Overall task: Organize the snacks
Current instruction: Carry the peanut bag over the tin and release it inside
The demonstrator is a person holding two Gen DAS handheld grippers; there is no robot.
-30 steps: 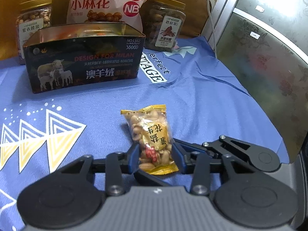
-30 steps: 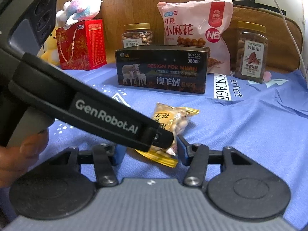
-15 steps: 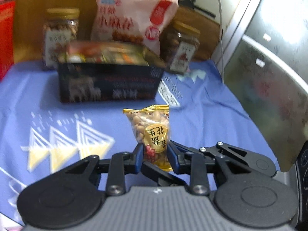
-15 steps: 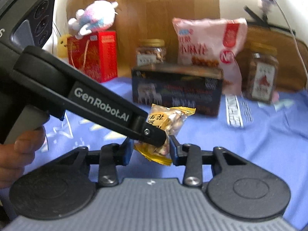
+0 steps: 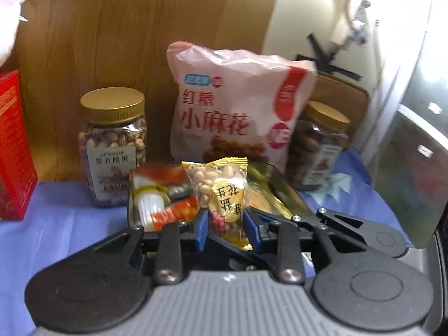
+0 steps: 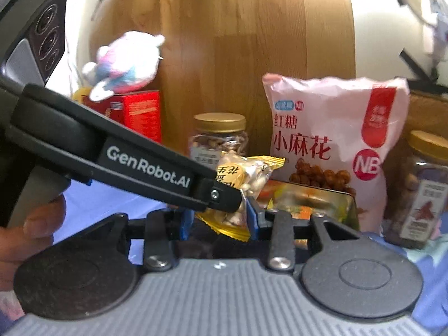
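My left gripper (image 5: 226, 228) is shut on a small yellow peanut packet (image 5: 221, 187) and holds it in the air just before the open dark tin box (image 5: 280, 193), which holds several snack packets (image 5: 165, 201). In the right wrist view the same packet (image 6: 246, 176) sits between my right gripper's (image 6: 218, 221) blue pads, which also close on it; the left gripper's arm crosses in front. The tin box (image 6: 322, 201) lies just behind.
Behind the box stand a pink snack bag (image 5: 238, 112), a gold-lidded nut jar (image 5: 112, 145) on the left and another jar (image 5: 319, 145) on the right. A red box (image 6: 134, 114) with a plush toy (image 6: 126, 61) is far left. Blue cloth (image 5: 64, 224) covers the table.
Both grippers have lifted the peanut packet off the blue cloth and carried it forward to the tin box. The box's inside now shows.
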